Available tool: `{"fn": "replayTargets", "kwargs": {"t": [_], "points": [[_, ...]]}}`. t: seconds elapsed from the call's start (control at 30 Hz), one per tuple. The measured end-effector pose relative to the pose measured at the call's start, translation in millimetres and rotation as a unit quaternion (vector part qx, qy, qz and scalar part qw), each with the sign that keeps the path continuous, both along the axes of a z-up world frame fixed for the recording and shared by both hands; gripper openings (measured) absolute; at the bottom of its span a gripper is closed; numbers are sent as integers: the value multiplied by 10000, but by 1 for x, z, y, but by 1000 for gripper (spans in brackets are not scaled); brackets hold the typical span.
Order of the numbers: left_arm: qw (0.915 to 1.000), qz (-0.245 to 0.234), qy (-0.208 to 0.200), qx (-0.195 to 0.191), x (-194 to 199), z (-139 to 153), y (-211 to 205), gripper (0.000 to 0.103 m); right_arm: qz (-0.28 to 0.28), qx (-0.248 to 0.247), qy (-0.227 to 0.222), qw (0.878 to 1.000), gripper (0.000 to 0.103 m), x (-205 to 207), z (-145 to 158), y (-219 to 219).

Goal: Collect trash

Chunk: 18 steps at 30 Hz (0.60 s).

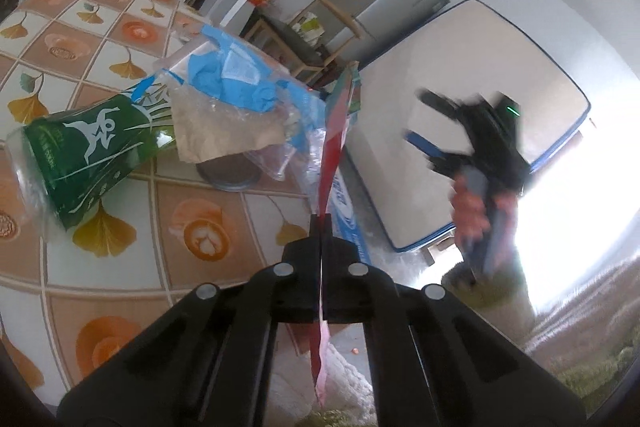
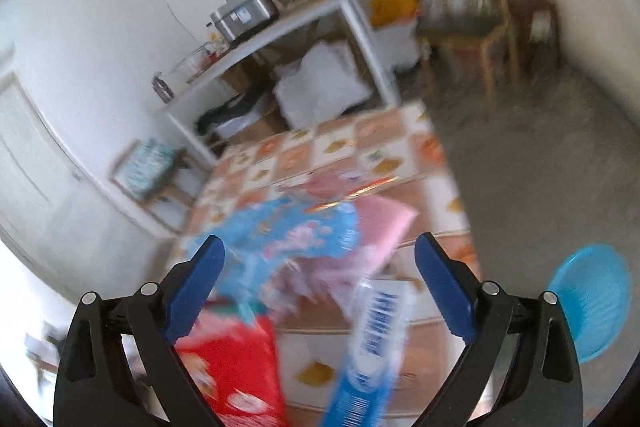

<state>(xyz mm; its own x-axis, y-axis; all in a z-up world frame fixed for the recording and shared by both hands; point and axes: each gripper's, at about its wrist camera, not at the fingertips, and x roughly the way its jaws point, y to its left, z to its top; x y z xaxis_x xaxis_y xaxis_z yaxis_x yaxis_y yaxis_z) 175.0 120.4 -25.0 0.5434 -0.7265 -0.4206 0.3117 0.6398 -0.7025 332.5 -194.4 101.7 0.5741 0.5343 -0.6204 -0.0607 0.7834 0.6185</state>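
Between the left tool's (image 1: 321, 223) shut pads sits a red wrapper (image 1: 335, 147) edge-on, w/ more trash ahead-left on the surface (image 1: 224, 211); keep it pinched, right tool (image 2: 316, 267) wide, blurred, nothing gripped, over blue packet (image 2: 280, 231).

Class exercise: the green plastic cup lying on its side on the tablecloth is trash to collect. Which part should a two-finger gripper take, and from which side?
Probably the open rim of the green cup, at its left end in the left wrist view. Approach from that left side, one finger inside and one outside the thin wall; the narrower base is hemmed in by crumpled wrappers.
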Motion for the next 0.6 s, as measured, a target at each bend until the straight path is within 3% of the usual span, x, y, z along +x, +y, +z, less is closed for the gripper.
{"fn": "replayTargets", "kwargs": {"t": [0.1, 0.33, 0.47, 0.6], "points": [[9999, -101, -127, -27, -13, 6, -4, 0, -90, 544, 754, 9956, 77, 50, -32, -5], [9978, -474, -474, -13, -24, 16, -17, 0, -444, 1034, 2167, 9697, 75, 124, -114, -6], [9971, -607, -461, -75, -25, 13, -23, 0, -590, 1270, 2387, 9609, 73, 141, -140, -5], [9968, -664, -430, -97, -26, 10, -23, 0, -629, 1444, 2400, 9579, 65, 154, -146, -2]]}}
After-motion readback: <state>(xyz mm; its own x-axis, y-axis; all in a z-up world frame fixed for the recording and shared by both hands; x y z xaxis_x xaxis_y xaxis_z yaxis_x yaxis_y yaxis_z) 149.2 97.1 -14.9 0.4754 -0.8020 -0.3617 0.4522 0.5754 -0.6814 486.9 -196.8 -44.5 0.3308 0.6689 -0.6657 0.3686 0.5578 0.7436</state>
